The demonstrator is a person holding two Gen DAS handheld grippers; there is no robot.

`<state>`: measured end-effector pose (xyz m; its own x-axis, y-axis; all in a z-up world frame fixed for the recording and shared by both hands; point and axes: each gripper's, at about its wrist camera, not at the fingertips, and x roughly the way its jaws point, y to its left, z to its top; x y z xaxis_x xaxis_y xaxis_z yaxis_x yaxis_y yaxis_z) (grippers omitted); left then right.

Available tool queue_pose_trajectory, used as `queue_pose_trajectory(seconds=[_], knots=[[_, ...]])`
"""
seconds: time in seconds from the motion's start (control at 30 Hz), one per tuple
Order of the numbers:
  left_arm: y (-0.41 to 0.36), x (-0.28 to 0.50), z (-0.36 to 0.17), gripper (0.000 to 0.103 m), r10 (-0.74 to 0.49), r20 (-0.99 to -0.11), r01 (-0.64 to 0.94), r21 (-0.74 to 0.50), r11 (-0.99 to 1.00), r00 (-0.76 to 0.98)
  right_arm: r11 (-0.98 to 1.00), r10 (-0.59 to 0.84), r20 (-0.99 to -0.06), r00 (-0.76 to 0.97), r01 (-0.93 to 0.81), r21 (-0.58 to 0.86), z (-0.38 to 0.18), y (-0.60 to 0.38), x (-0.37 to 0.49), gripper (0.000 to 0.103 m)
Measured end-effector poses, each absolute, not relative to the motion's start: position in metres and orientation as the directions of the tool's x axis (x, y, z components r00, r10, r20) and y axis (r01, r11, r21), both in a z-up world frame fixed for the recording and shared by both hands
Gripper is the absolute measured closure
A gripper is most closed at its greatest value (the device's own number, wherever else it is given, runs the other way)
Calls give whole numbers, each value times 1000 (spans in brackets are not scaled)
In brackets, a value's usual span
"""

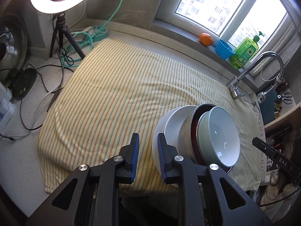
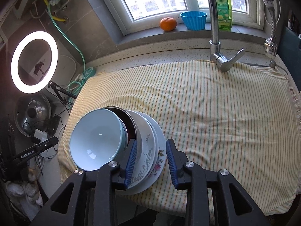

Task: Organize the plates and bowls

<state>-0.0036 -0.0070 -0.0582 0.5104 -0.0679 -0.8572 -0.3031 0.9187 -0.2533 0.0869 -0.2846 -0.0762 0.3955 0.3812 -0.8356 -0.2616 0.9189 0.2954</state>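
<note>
A speckled worktop [image 1: 24,162] carries a striped towel [image 1: 112,94] that spreads from a ring light [image 2: 33,62] to the tap [image 2: 214,37]. On the towel, near its front edge, sits a stack [image 2: 131,141]: a white plate [image 2: 160,162] at the bottom, a floral bowl [image 2: 146,150] on it, a metal bowl [image 1: 187,131] with a dark red inside, and a pale green bowl [image 1: 218,137] tilted on top. The left claw [image 1: 148,157] stands a little open, empty, its right pad just beside the plate's rim. The right claw [image 2: 150,163] is a little open around the rims of plate and floral bowl, pads not pressing
</note>
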Motion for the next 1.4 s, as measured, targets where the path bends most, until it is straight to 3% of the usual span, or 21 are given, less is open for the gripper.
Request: queue_pose_trajectory(seconds=[0.07, 0.2, 0.27, 0.4, 0.47, 0.53, 0.83, 1.4], knots=[[-15, -8, -56, 72, -41, -857, -304, -228, 925, 514, 918, 375, -831, 410, -287, 273, -73, -283, 83, 69], [-30, -14, -52, 68, -8, -852, -292, -188, 938, 524, 921, 354, -825, 440, -315, 228, -68, -277, 75, 65], [-37, -14, -49, 50, -3, -847, -280, -179, 943, 532, 924, 346, -820, 456, -318, 213, -66, -274, 71, 54], [-48, -11, -38, 47, 23, -831, -226, -125, 966, 556, 946, 289, -809, 511, -279, 162, -60, -269, 63, 50], [-52, -10, -33, 37, 34, -824, -202, -98, 975, 566, 952, 279, -805, 524, -261, 160, -58, -266, 61, 45], [-53, -11, -31, 32, 37, -818, -189, -89, 978, 575, 959, 257, -796, 548, -244, 142, -54, -262, 56, 41], [-42, -7, -31, 31, 6, -821, -176, -116, 977, 571, 979, 188, -774, 605, -174, 102, -46, -252, 41, 28], [-50, -2, -26, 31, -21, -809, -130, -120, 984, 587, 985, 161, -764, 625, -156, 81, -40, -250, 42, 27]])
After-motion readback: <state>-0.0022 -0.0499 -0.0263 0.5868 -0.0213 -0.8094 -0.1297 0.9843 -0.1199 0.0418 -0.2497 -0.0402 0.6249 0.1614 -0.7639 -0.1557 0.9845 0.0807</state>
